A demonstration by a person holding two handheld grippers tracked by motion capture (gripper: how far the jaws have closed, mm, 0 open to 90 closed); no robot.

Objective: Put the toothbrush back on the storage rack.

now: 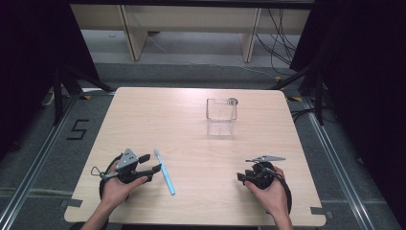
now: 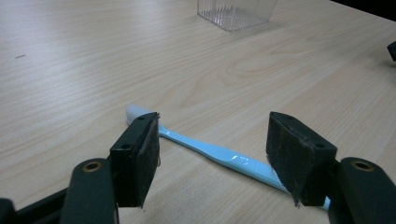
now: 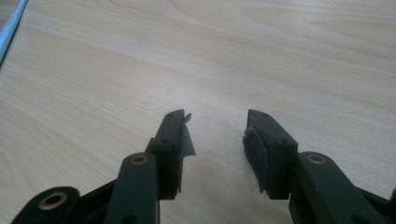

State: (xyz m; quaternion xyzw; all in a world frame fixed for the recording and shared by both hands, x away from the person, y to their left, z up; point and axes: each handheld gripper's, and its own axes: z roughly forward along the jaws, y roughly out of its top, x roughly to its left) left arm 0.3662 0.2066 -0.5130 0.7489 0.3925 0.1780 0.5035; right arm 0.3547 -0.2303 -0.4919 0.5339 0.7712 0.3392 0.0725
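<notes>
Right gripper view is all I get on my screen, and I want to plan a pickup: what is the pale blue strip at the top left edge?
Observer: A light blue toothbrush, lying flat on the table beside the left gripper.
Operator: Is the left gripper holding it?
Observer: No. In the left gripper view its open jaws stand on either side of the handle, pads apart from it.
Operator: Anything else on the table?
Observer: A clear square container stands upright toward the far side, right of centre.
</notes>
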